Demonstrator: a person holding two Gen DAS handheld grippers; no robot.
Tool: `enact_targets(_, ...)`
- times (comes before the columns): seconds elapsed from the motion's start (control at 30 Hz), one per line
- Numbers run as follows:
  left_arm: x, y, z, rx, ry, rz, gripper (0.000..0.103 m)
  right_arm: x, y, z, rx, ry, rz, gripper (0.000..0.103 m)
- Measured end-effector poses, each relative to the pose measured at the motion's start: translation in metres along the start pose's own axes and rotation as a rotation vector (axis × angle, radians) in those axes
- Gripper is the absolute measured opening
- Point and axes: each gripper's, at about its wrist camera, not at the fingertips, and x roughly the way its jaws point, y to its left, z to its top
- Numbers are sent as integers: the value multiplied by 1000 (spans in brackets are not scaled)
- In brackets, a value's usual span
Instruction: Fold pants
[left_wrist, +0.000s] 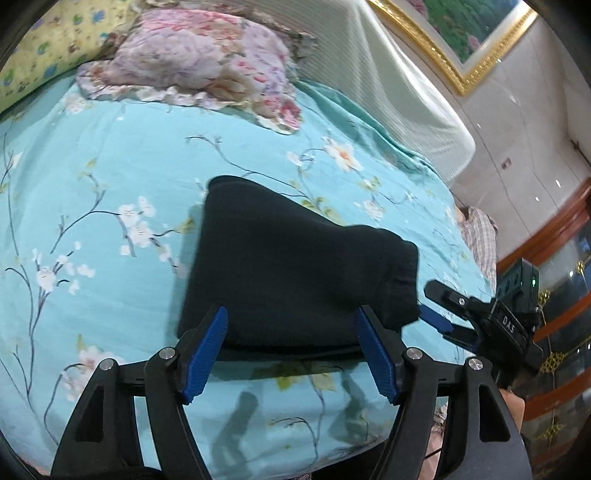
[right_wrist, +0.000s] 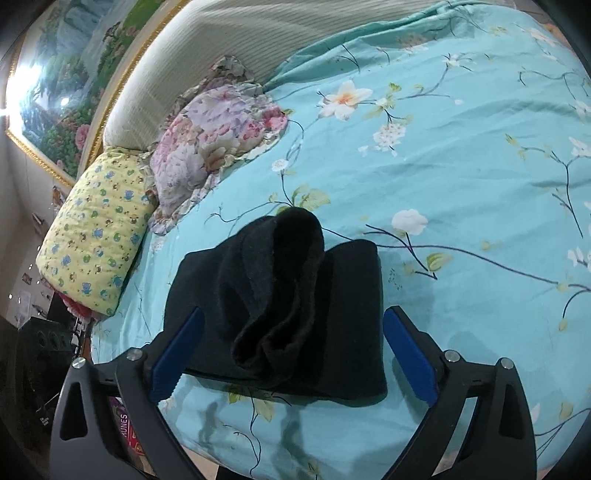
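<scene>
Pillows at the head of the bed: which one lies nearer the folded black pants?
The pink and lilac floral ruffled pillow lies nearer the black pants. The yellow quilted pillow with blue and green prints sits farther out, at the bed's edge.

Black pants (left_wrist: 288, 266); turquoise floral bedsheet (left_wrist: 110, 155); blue-padded tool fingers (left_wrist: 207, 350).

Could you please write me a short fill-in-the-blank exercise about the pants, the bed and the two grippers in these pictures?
1. The pants are ____ in colour.
2. They lie folded on the ____ floral bedsheet.
3. The left gripper and the right gripper both have their jaws ____.
4. The yellow pillow lies beside the ____ floral pillow.

Missing words: black; turquoise; open; pink
</scene>
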Motion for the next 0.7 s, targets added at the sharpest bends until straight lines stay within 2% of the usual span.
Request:
enact_targets(0.33, 2, 39, 19, -83, -4, 27, 77, 17, -7, 0, 56, 41, -19, 99)
enact_targets(0.53, 17, 50, 30, -107, 27, 29, 78, 29, 0, 4, 38, 60, -32, 99)
enact_targets(0.7, 36, 58, 37, -115, 64, 38, 78, 38, -6, 6, 74, 71, -40, 99)
